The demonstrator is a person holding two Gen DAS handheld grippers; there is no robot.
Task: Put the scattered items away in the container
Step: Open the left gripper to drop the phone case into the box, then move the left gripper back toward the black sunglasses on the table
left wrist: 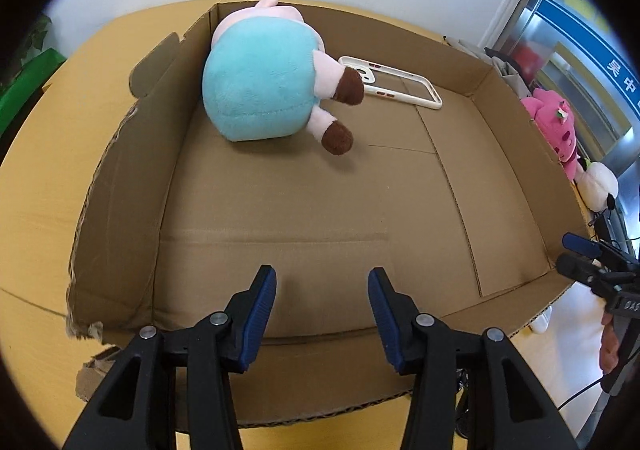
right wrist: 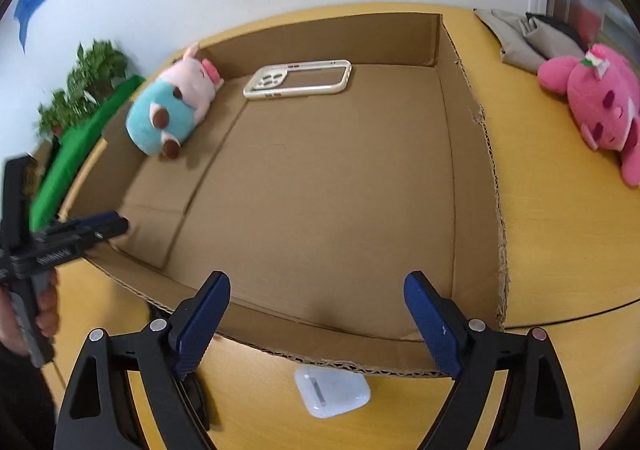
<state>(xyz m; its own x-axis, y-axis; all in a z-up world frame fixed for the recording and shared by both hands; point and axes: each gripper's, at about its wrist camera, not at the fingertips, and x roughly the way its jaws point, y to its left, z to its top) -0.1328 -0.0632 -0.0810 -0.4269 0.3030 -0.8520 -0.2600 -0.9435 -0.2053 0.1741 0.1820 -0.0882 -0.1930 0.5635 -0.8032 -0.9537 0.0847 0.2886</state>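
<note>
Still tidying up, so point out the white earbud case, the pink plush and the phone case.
white earbud case point(right wrist: 332, 396): right wrist view, lid top.
pink plush point(right wrist: 600, 101): right wrist view, its head.
phone case point(right wrist: 298, 91): right wrist view, near rim.

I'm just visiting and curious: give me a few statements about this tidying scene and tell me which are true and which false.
1. The phone case lies inside the cardboard box. True.
2. The pink plush toy is inside the box. False: it lies on the table, outside the box.
3. The white earbud case sits on the table in front of the box. True.
4. The right gripper is holding the earbud case. False: it is open and empty.
5. The blue-and-pink plush toy lies on the table. False: it is in the box.
</note>
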